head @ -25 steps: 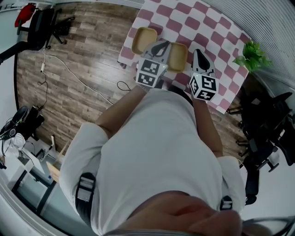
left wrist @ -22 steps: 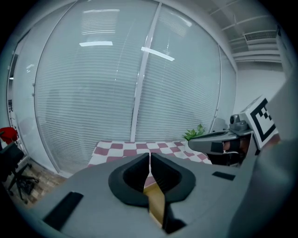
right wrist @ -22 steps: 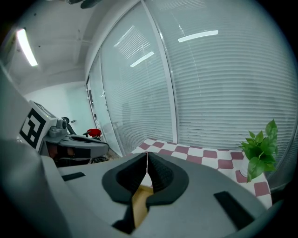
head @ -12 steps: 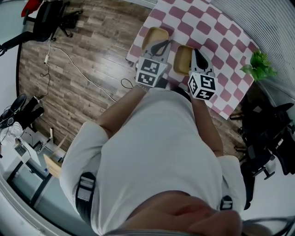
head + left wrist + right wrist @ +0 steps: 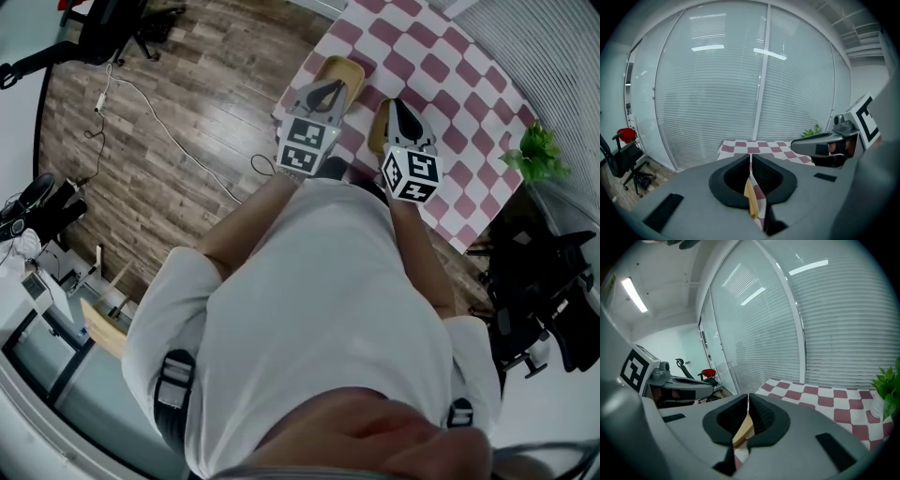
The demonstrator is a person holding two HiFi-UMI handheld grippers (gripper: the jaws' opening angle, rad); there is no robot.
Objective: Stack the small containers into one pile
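Two shallow tan containers lie near the front edge of the red-and-white checked table (image 5: 441,84). The left container (image 5: 341,67) shows just beyond the tip of my left gripper (image 5: 330,86). My right gripper (image 5: 398,105) hides most of the right container (image 5: 378,133). Both grippers are shut with nothing between the jaws and hang above the table's near edge. In the left gripper view the left gripper (image 5: 750,157) shows a tan sliver of container (image 5: 750,199) below its closed jaws. The right gripper (image 5: 748,398) shows the same kind of tan sliver (image 5: 743,430).
A green potted plant (image 5: 536,155) stands at the table's right end. Black office chairs (image 5: 548,281) crowd the right side, and another chair (image 5: 112,19) stands far left. A cable (image 5: 159,127) runs over the wooden floor. Glass walls with blinds (image 5: 717,93) rise behind the table.
Both grippers have shifted leftward along the table's near edge. The left one was between the two containers and now sits at the left container. The right one now covers the right container.
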